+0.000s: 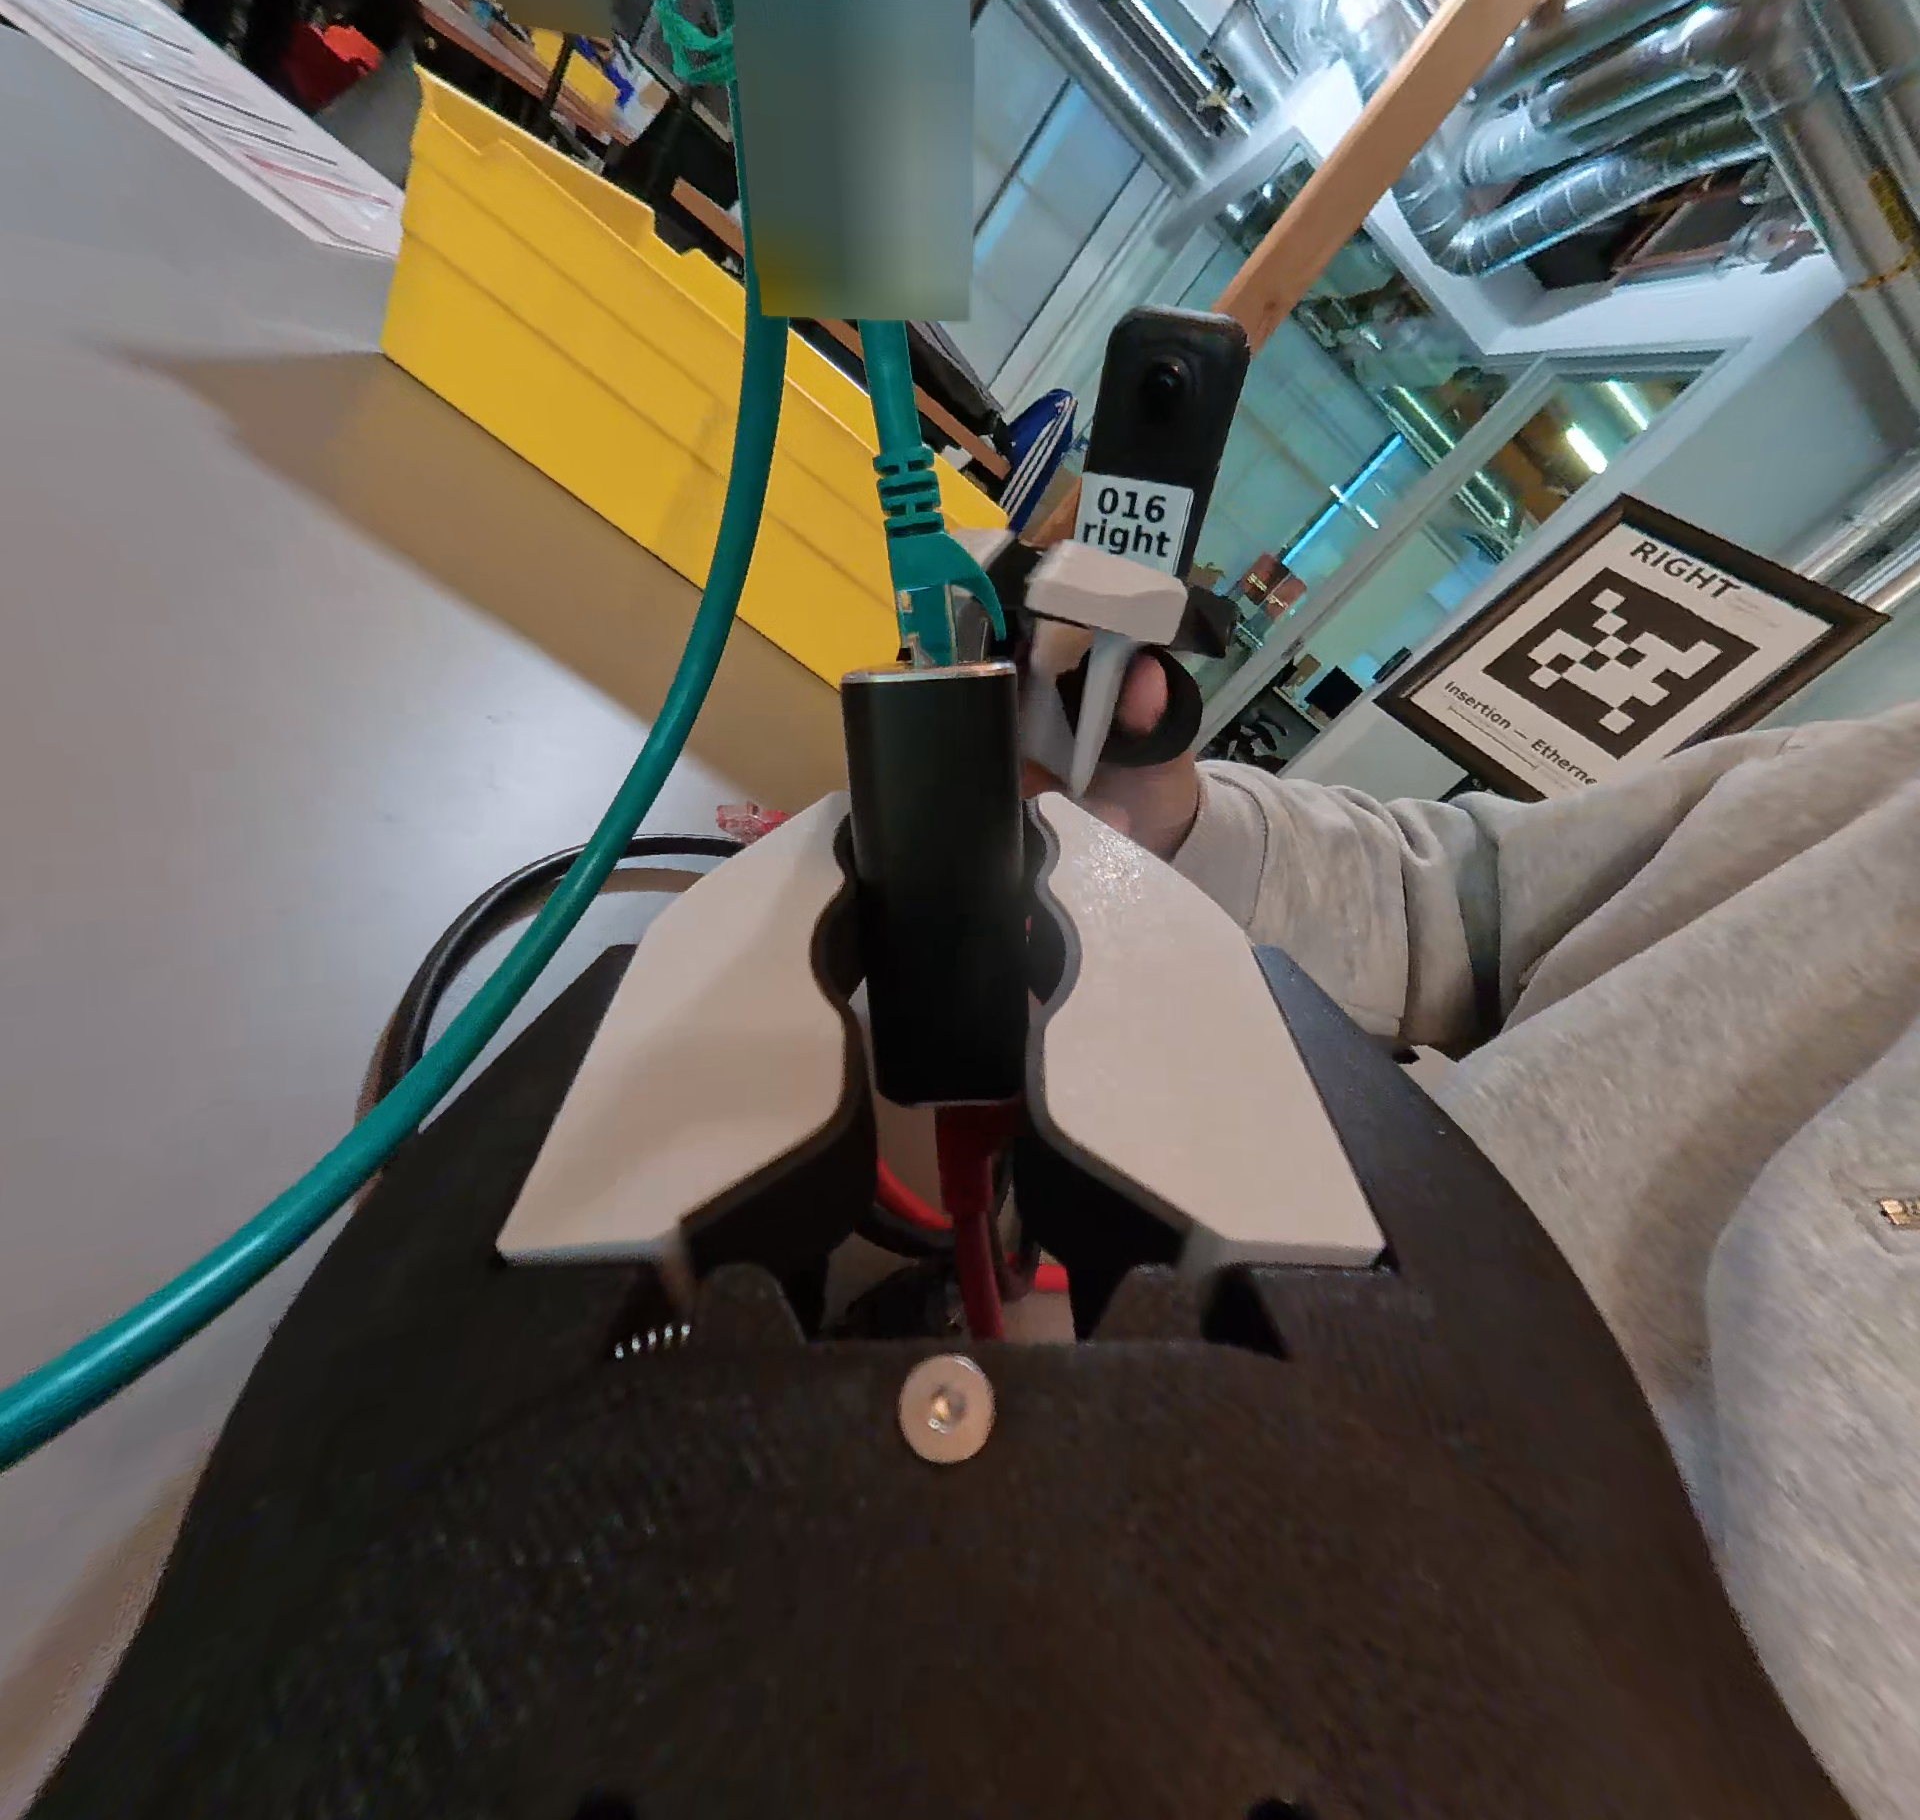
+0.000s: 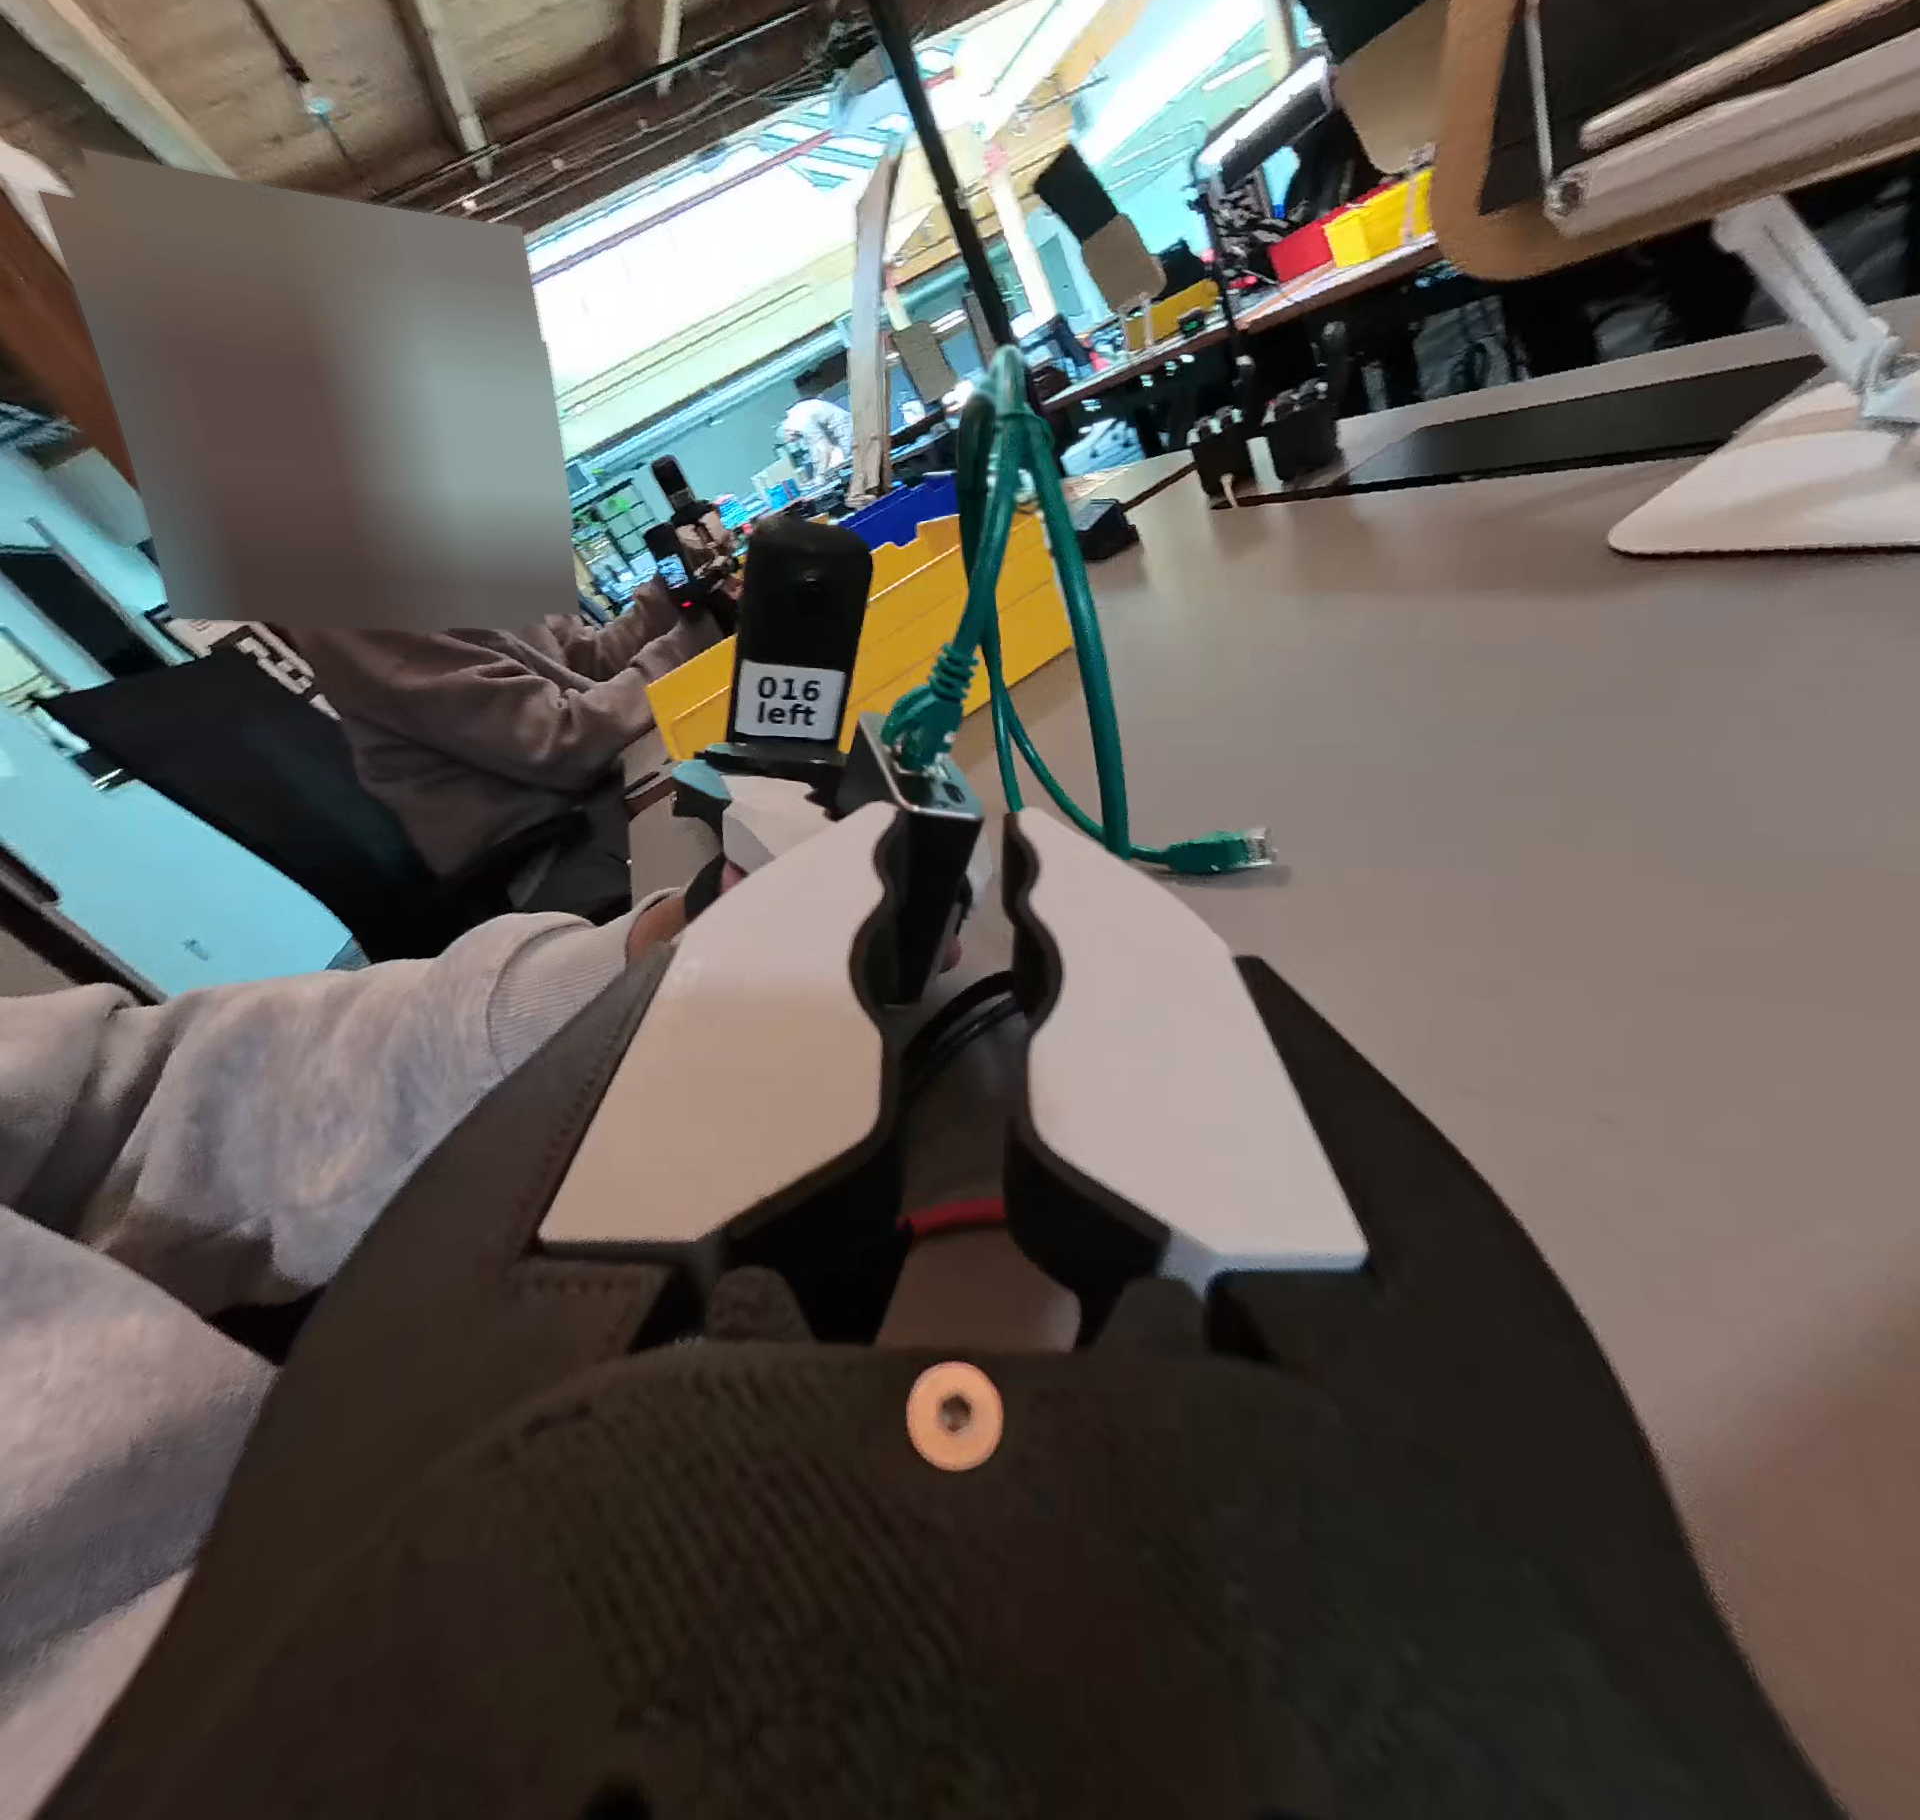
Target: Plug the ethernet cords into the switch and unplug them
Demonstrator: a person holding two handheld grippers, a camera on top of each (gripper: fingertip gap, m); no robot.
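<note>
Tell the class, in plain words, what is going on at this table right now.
A person in a grey sweatshirt works two handheld grippers. The left gripper has its fingers shut on the black switch, held upright off the table. A green ethernet cord is plugged into its top port, and its other plug lies loose on the table. The right gripper sits open beside the switch.

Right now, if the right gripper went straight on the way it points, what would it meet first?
Most likely the black switch, showing between the jaws of the right gripper, with the green ethernet plug seated in its top; depth is unclear.
</note>
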